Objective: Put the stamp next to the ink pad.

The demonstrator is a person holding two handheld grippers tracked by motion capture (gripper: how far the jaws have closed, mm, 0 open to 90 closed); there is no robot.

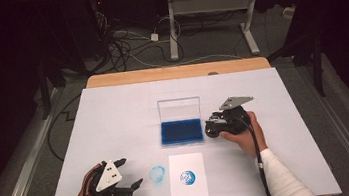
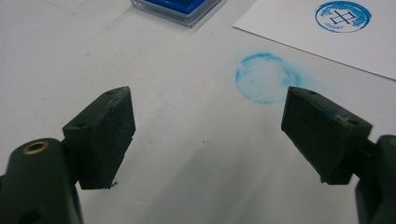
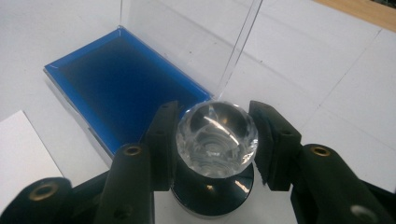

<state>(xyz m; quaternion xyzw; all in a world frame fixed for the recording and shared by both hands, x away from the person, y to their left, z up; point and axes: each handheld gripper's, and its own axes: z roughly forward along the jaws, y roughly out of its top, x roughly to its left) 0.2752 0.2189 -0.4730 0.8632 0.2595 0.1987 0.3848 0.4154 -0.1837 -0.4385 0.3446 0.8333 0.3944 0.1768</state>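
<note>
So our right gripper [image 3: 215, 140] has its jaws around the stamp [image 3: 216, 140], with its faceted clear knob on a round glossy black base. Can't tell if the pads really press. It stands on the white table [image 1: 114, 115], just beside the open blue ink pad [image 3: 121, 88]. Left gripper [image 2: 208, 135] sits spread wide over a smudgy blue ring [image 2: 264, 77].

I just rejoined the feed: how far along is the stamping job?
Done: the paper sheet already carries a blue stamp print, and a blue smudge marks the table. In hand: the stamp stands beside the open ink pad, between the right gripper jaws, which look barely apart from its clear knob. Left: probably letting go and withdrawing. The left gripper is open, idle.
</note>
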